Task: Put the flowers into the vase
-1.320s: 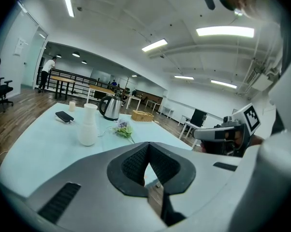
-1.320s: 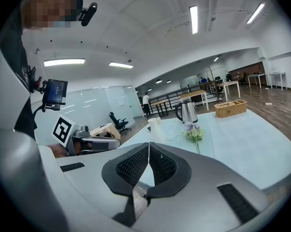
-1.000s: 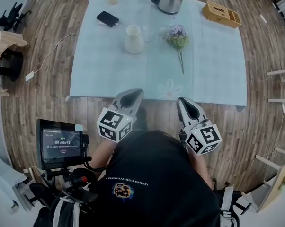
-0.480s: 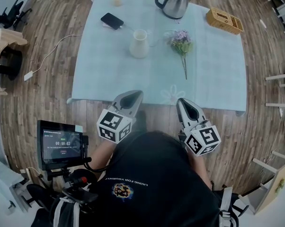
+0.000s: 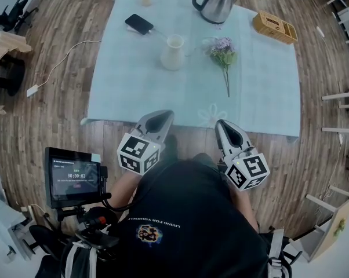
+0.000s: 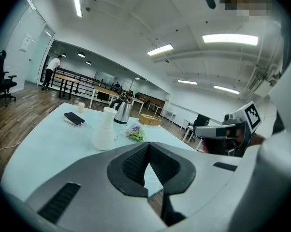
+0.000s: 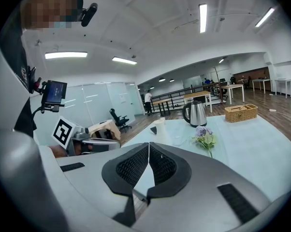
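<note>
The left gripper hangs over the near edge of the pale blue tablecloth, its jaws pressed together on nothing. Farther in, the white ceramic vase stands upright. Near it on the right, apart from it, lies the small bunch of lilac flowers with green leaves. Its long axis runs toward the person, blossoms at the far end, stem end near. The right gripper is likewise closed and empty.

Right gripper fills the lower frame, jaws together at the tips, nothing between. Beyond on the pale tablecloth: white vase centre, flowers lying right of it, kettle behind, wicker basket far right.
</note>
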The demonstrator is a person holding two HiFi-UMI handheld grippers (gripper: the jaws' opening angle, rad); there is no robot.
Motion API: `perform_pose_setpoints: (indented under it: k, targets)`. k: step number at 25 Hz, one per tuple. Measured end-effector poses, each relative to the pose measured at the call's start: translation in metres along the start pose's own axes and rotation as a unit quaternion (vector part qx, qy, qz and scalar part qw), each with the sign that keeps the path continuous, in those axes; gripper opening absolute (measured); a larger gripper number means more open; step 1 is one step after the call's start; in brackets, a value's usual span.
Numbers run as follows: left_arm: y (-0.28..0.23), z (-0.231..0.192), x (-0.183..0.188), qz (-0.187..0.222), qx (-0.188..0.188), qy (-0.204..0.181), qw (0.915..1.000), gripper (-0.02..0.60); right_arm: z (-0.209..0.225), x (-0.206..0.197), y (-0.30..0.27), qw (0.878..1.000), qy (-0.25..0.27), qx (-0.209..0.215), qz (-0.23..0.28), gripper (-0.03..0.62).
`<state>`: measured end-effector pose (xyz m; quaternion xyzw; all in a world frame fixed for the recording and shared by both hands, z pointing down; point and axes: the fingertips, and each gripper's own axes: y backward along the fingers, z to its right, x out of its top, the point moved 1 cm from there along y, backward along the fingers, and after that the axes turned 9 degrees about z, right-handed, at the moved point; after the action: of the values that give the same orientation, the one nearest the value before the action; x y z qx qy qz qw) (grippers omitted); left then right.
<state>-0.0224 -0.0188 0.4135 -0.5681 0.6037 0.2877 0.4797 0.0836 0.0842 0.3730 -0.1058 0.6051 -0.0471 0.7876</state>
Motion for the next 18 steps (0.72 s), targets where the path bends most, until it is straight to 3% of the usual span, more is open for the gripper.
perform_pose_setpoints:
  k: [18]
  targets:
    - [-0.006, 0.011, -0.003, -0.001, 0.027, 0.002, 0.9996, 0.009, 0.013, 0.005, 0.001, 1.0, -0.004, 0.027, 0.002, 0.021]
